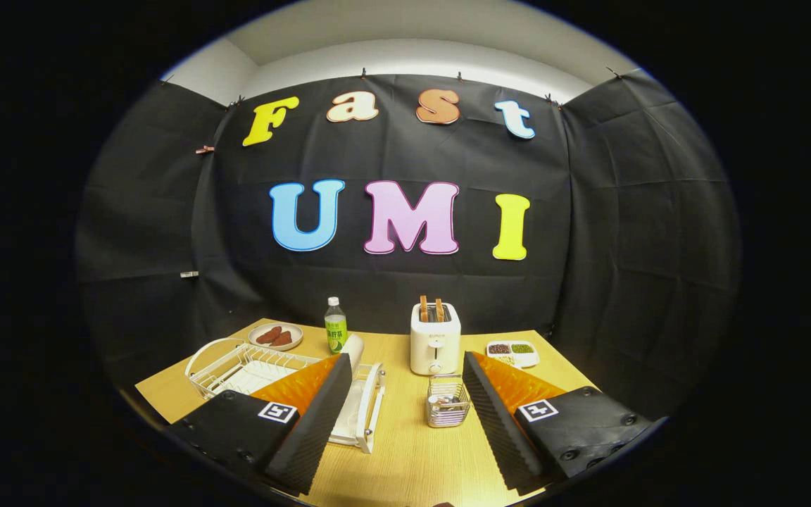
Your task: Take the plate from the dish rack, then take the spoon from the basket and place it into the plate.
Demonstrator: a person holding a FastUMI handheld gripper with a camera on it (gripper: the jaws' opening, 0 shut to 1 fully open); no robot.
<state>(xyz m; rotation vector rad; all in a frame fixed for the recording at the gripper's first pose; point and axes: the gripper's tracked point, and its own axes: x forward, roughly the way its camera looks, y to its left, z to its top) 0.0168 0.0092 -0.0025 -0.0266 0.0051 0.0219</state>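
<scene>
Tool fingers spread above wooden table; basket apparently between them.

Your gripper's left finger covers part of the dish rack and most of the plate standing in it. Inside the wire basket, near the table's middle, the contents are too small for you to tell a spoon. The table's near corners are hidden behind both fingers.

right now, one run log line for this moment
gripper open, empty | plate upright in dish rack | basket between fingers, ahead | phase: start
</scene>
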